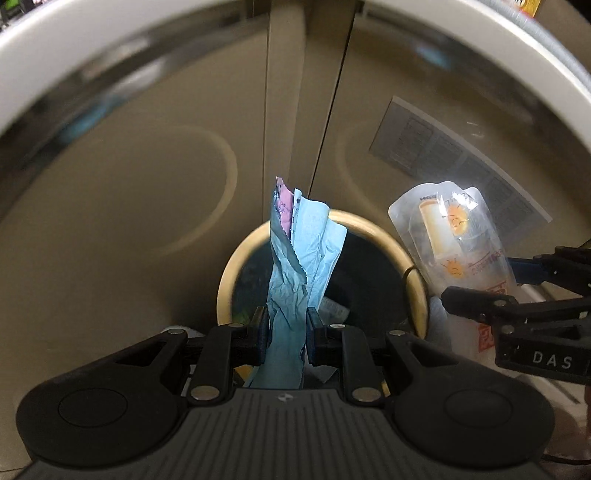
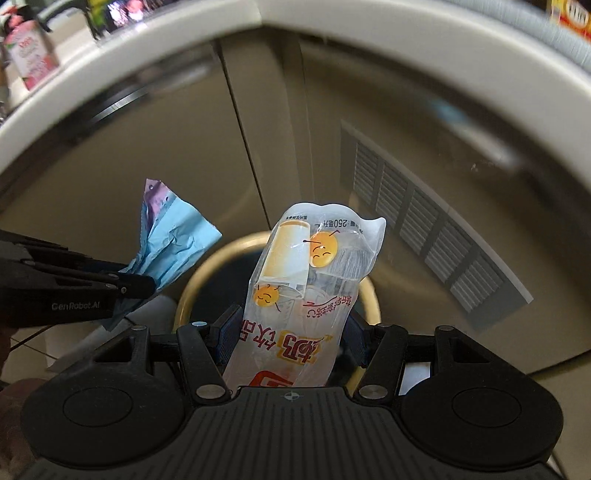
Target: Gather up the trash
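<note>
My left gripper (image 1: 287, 325) is shut on a crumpled light-blue paper wrapper (image 1: 295, 258) that stands up between its pads, right over a round waste bin with a tan rim (image 1: 229, 273). My right gripper (image 2: 291, 332) is shut on a clear plastic cup-sleeve bag (image 2: 314, 266) printed with yellow smiling faces and red characters, held above the same bin's tan rim (image 2: 192, 284). Each view shows the other side: the clear bag (image 1: 454, 243) with the right gripper's fingers (image 1: 480, 302) at right, the blue wrapper (image 2: 173, 243) and the left gripper's fingers (image 2: 129, 286) at left.
Beige cabinet doors (image 1: 147, 184) with a louvred vent (image 2: 424, 236) rise behind the bin. A white counter edge (image 2: 332, 22) curves overhead, with a pink carton (image 2: 31, 59) on it. Dark trash lies inside the bin (image 1: 332, 306).
</note>
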